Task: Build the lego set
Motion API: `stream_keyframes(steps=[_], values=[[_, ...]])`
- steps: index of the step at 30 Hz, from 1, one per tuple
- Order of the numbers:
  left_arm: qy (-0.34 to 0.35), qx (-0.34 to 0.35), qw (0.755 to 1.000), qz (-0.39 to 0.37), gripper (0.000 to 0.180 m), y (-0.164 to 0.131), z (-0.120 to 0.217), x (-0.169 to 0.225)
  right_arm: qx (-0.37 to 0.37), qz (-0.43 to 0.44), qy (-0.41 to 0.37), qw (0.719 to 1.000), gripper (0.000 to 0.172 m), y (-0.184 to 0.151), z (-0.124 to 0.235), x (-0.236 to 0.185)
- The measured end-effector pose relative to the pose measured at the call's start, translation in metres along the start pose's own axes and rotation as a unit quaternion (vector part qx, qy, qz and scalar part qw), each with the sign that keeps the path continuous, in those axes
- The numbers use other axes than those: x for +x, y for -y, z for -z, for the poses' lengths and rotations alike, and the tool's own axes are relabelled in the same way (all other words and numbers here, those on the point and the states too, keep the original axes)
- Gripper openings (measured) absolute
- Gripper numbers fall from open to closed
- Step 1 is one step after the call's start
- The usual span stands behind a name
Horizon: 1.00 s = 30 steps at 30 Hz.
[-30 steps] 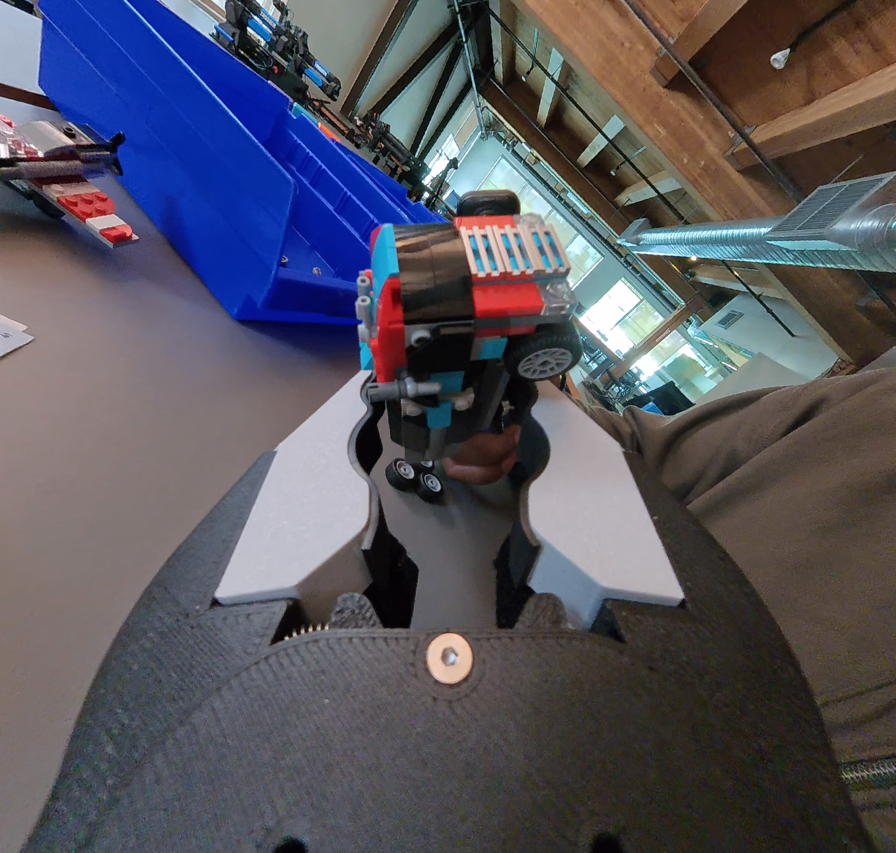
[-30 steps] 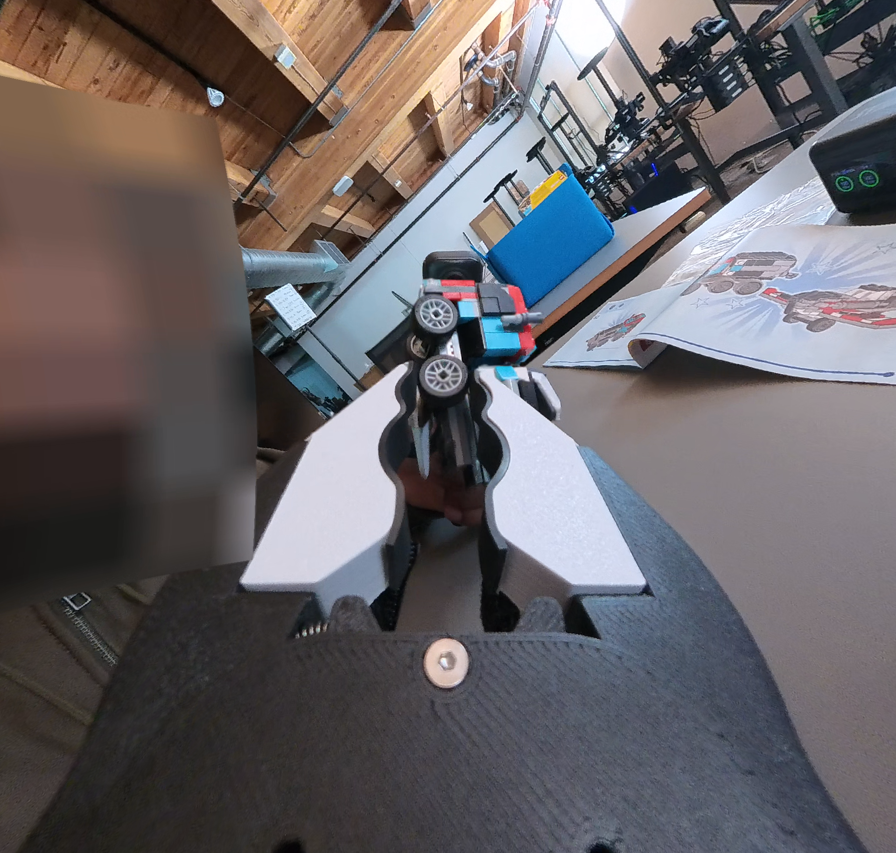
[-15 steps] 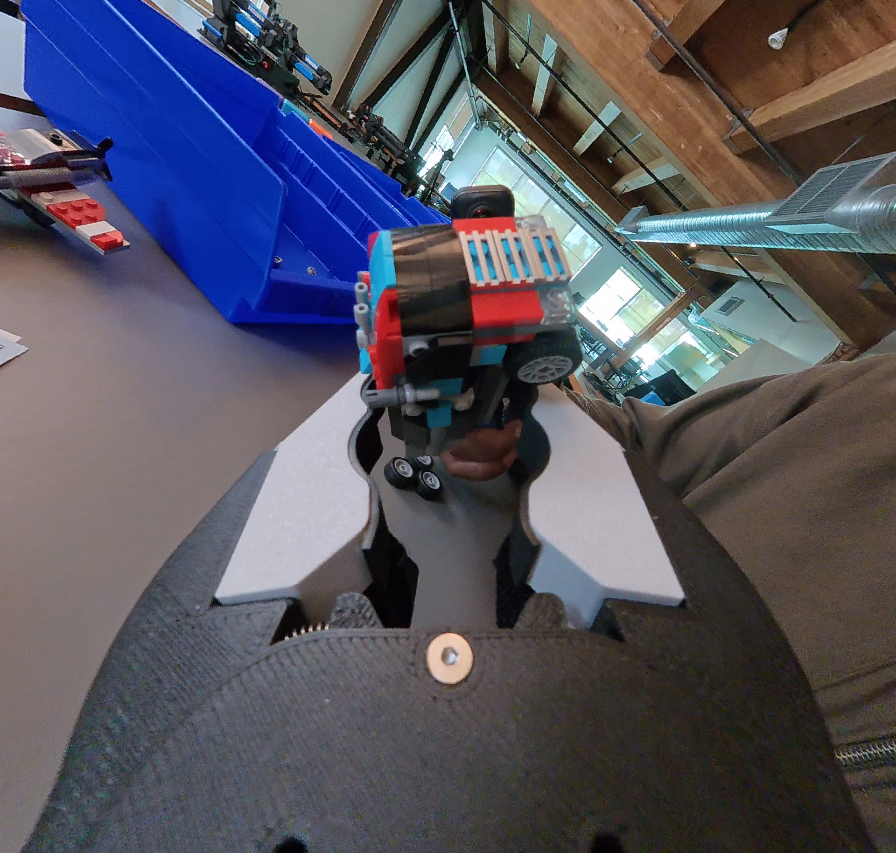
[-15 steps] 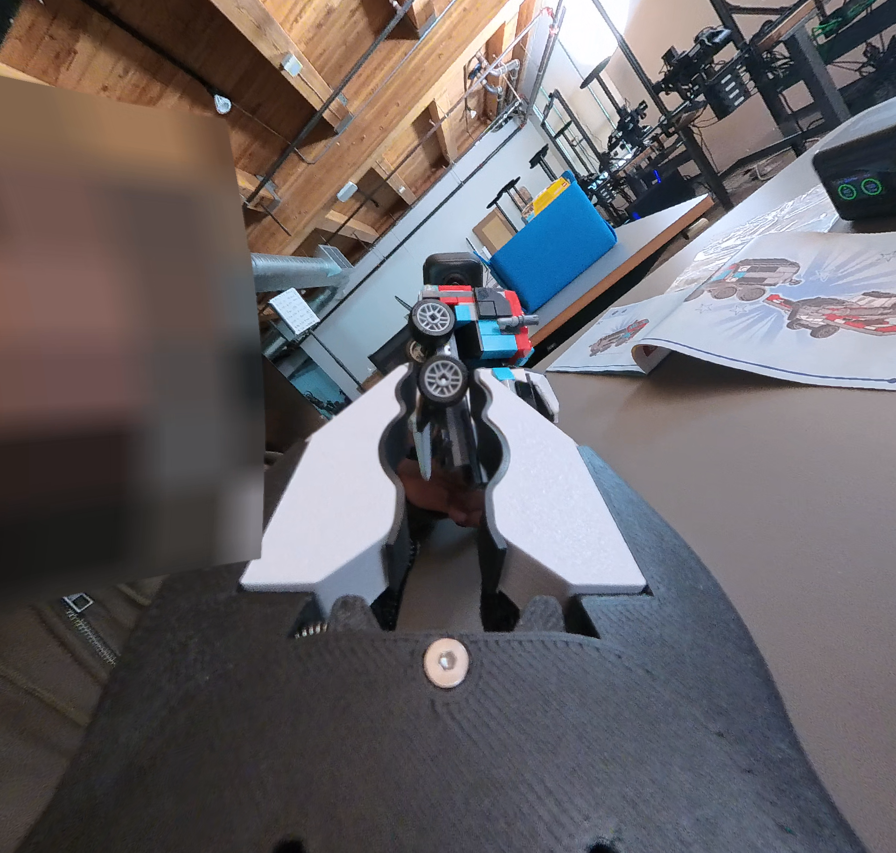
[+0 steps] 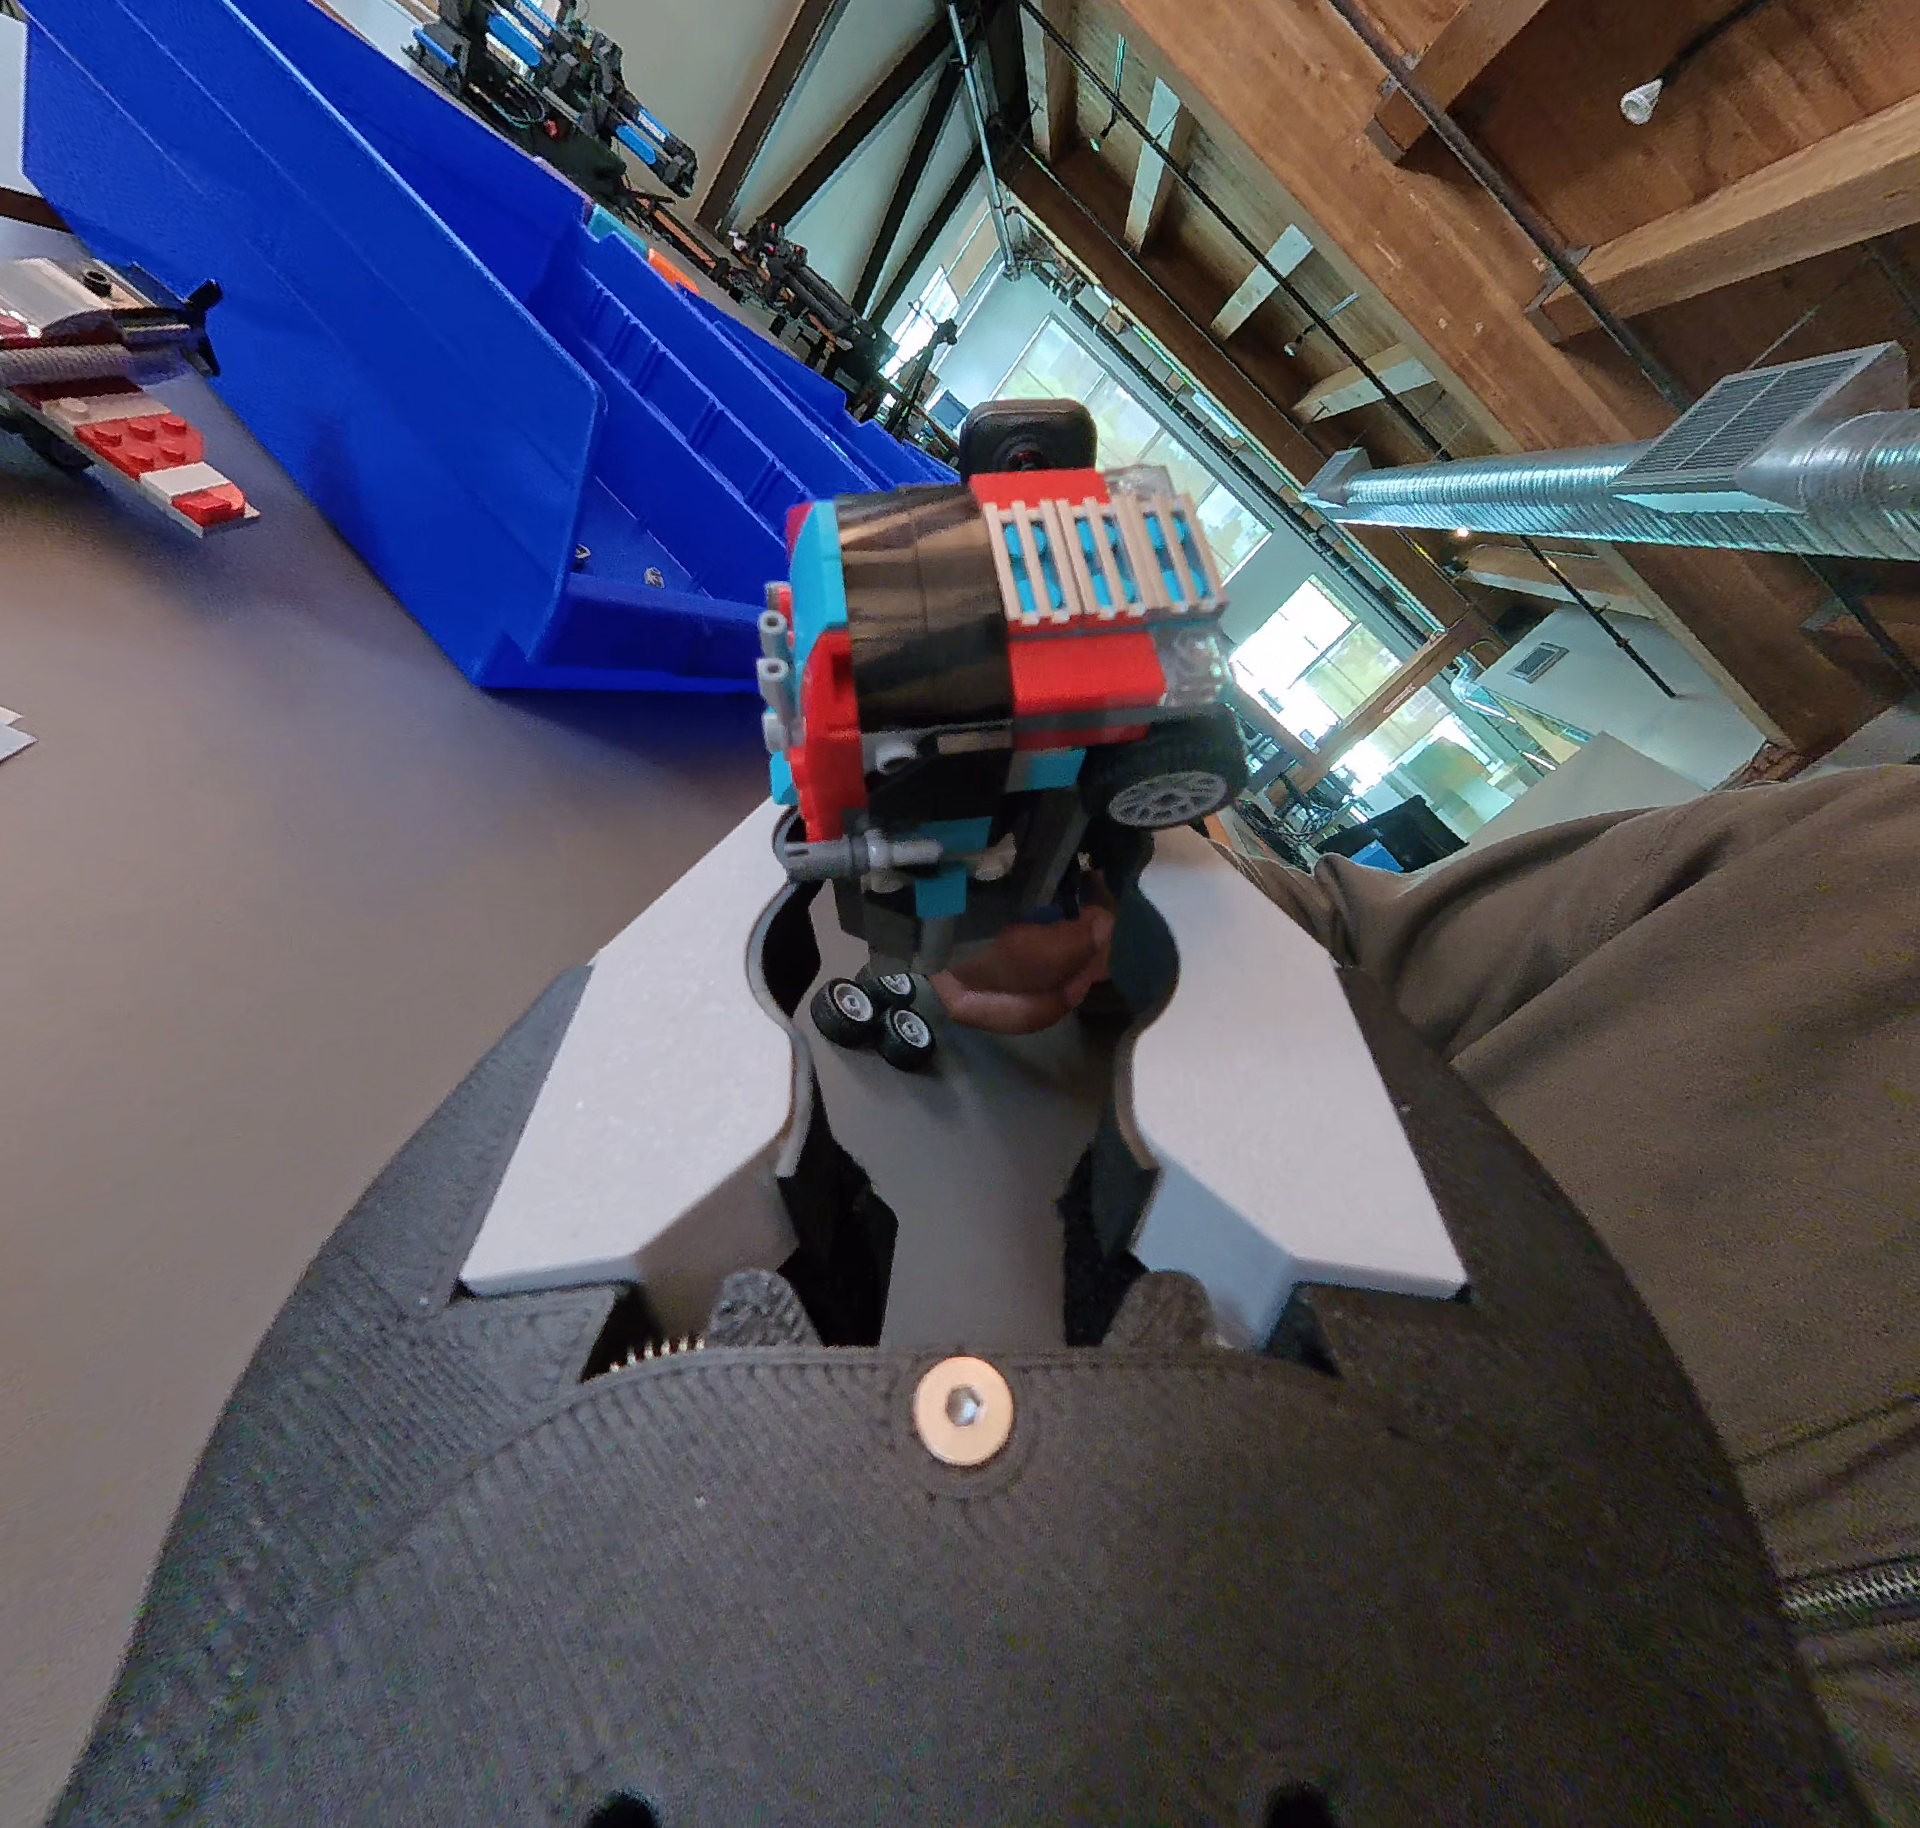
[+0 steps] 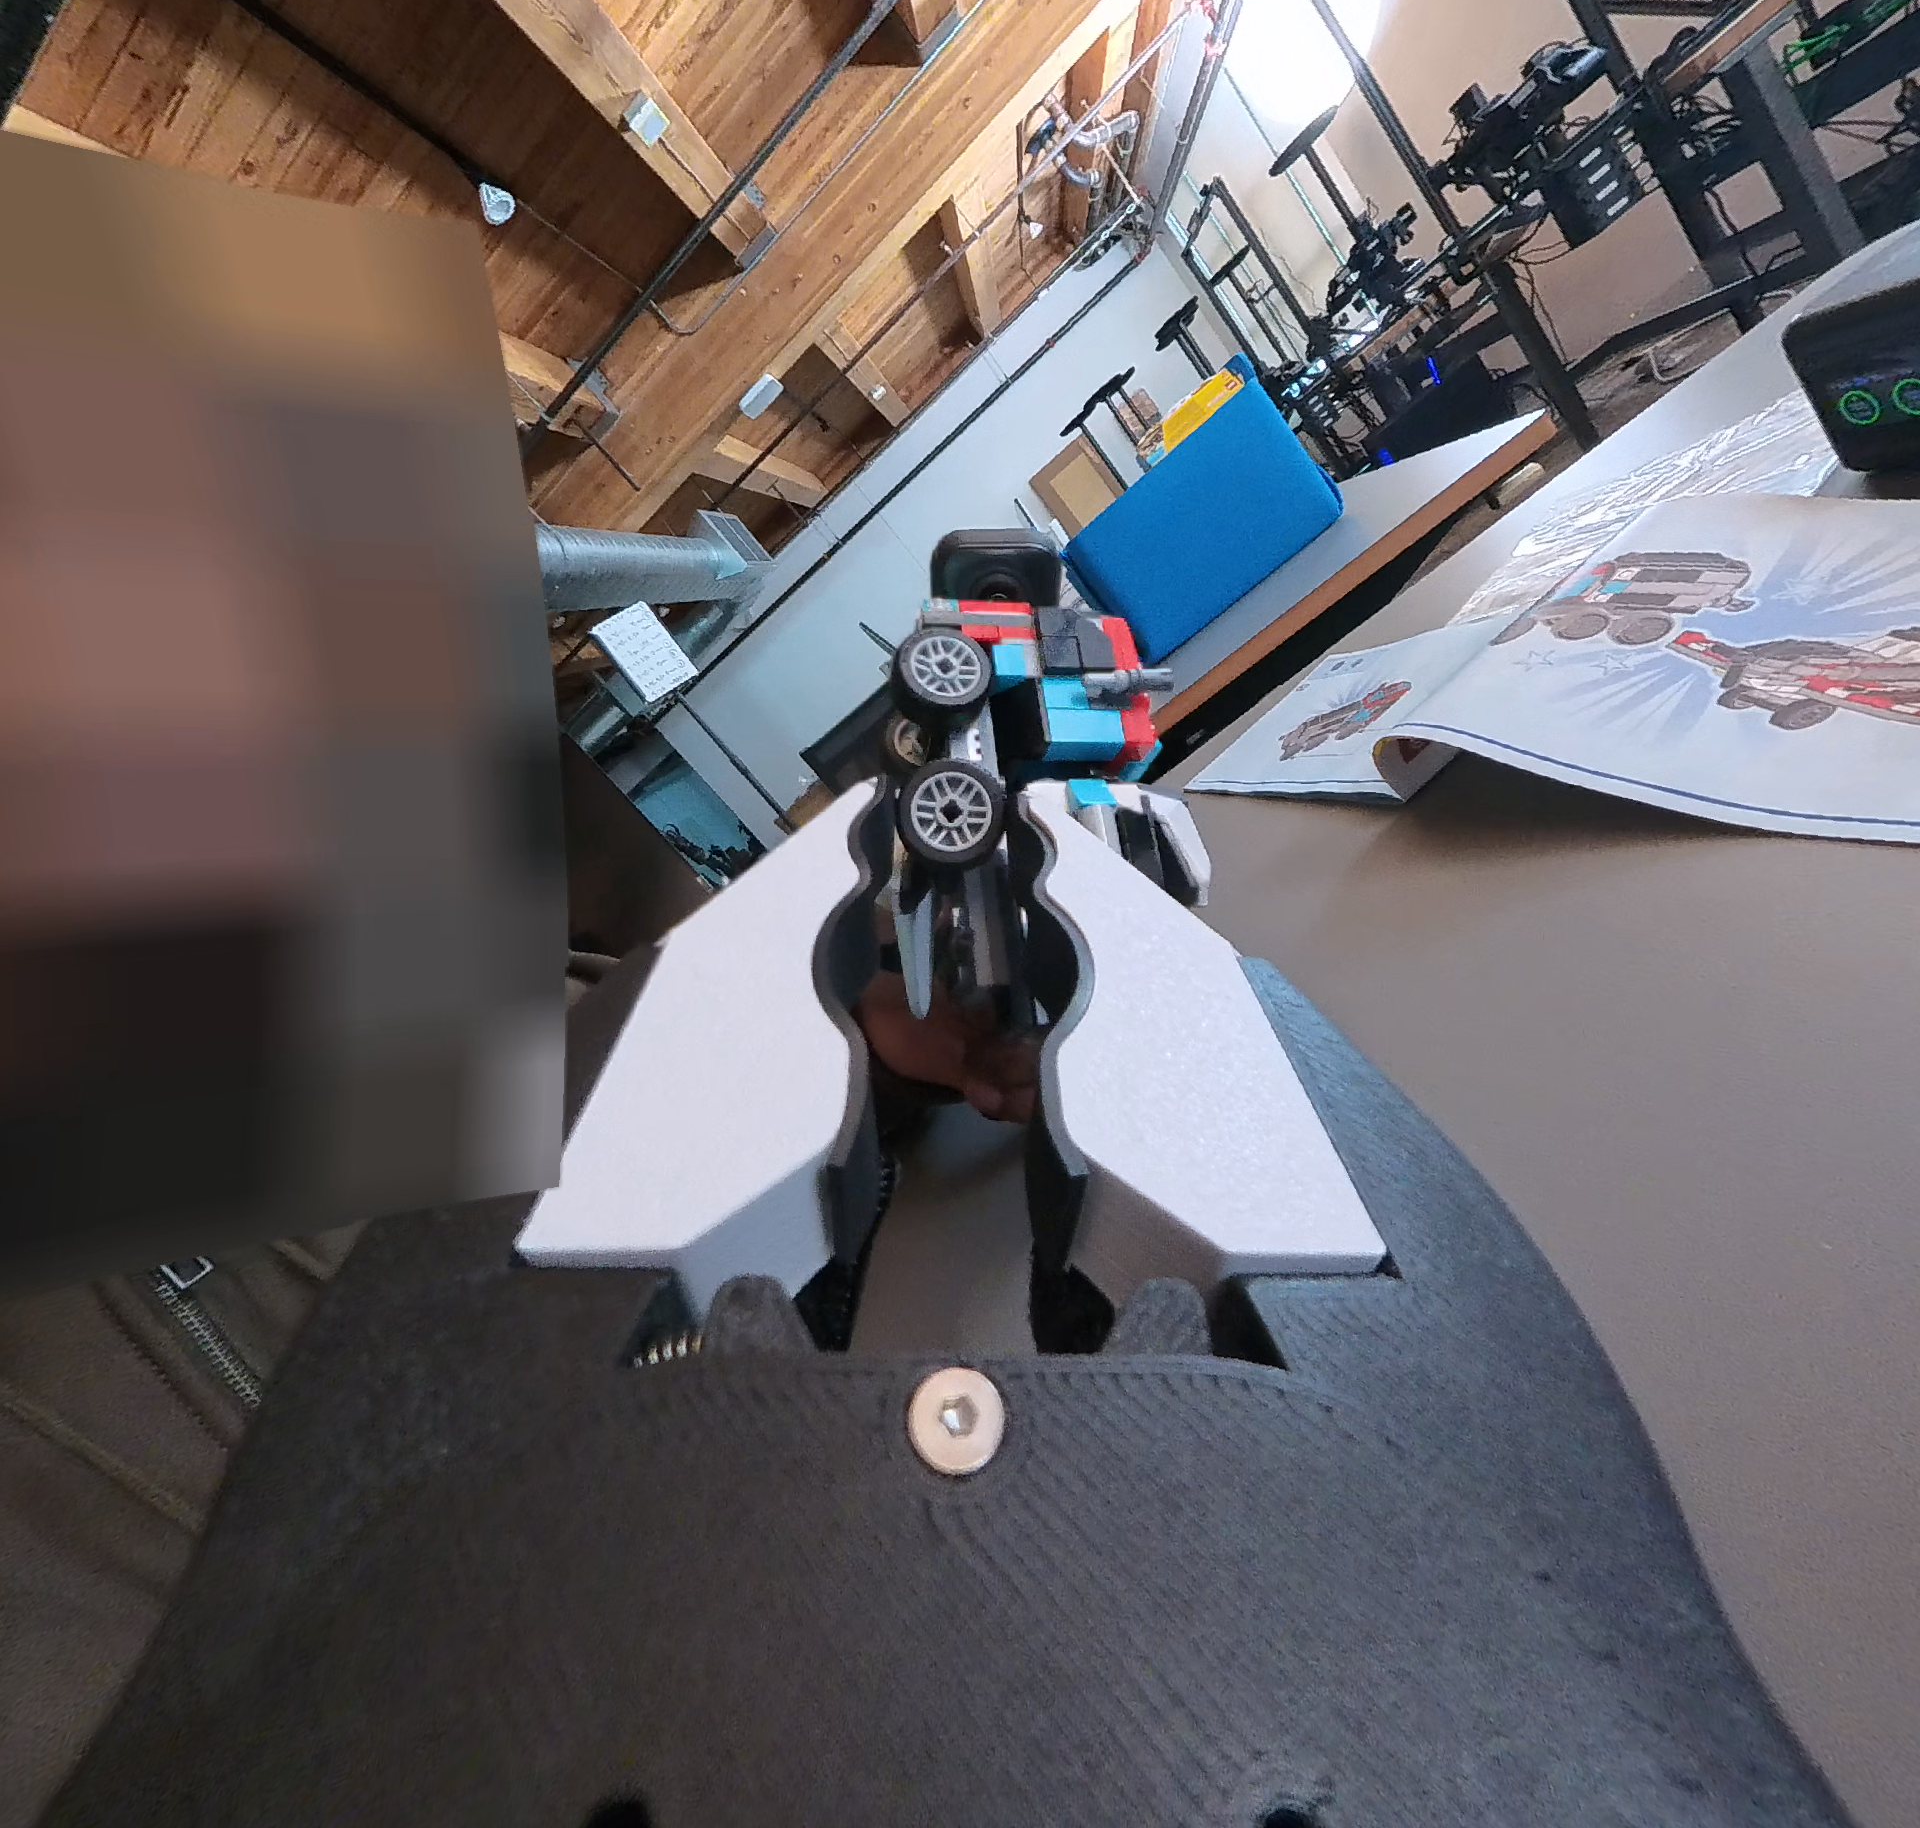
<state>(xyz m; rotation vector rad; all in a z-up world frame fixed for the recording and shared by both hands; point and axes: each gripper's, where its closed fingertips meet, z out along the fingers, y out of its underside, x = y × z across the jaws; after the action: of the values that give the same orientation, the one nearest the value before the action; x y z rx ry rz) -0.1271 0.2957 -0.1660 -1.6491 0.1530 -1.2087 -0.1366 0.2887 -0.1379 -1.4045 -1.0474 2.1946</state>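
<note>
Two claws holding up one toy truck over the bench (image 5: pixel 208 947)

The big blue bin (image 5: pixel 343 344) is sitting behind. The left claw (image 5: pixel 961 885) is gripping the brick truck (image 5: pixel 997 677)'s front; the right claw (image 6: pixel 951 822) is squeezing its thin tail end.

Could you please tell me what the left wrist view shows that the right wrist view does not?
Only the left wrist view shows the blue bins, a flat red and white brick piece on the table, and three small loose wheels.

Only the right wrist view shows the open instruction booklet, a black device with green lights and a blue box on a far table.

Both show the red, teal and black brick truck, which both pairs of tongs grip, and the wooden ceiling.
</note>
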Motion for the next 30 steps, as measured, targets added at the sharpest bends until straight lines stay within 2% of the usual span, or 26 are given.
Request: stream_keyframes(steps=[5,12,18,30], values=[[0.004,-0.013,1.0,-0.01,0.055,-0.003,0.0,0.0,-0.013,0.014,-0.005,1.0,0.022,-0.002,0.0,-0.001],[0.062,-0.047,0.992,-0.095,0.055,-0.004,0.002,-0.007,-0.03,-0.002,-0.021,0.999,0.022,-0.005,0.001,0.003],[0.114,-0.083,0.978,-0.152,0.055,-0.009,0.004,-0.016,-0.053,-0.016,-0.052,0.997,0.022,-0.01,0.004,0.011],[0.197,-0.145,0.944,-0.219,0.055,-0.021,0.007,-0.036,-0.086,-0.049,-0.118,0.988,0.021,-0.025,0.009,0.033]])
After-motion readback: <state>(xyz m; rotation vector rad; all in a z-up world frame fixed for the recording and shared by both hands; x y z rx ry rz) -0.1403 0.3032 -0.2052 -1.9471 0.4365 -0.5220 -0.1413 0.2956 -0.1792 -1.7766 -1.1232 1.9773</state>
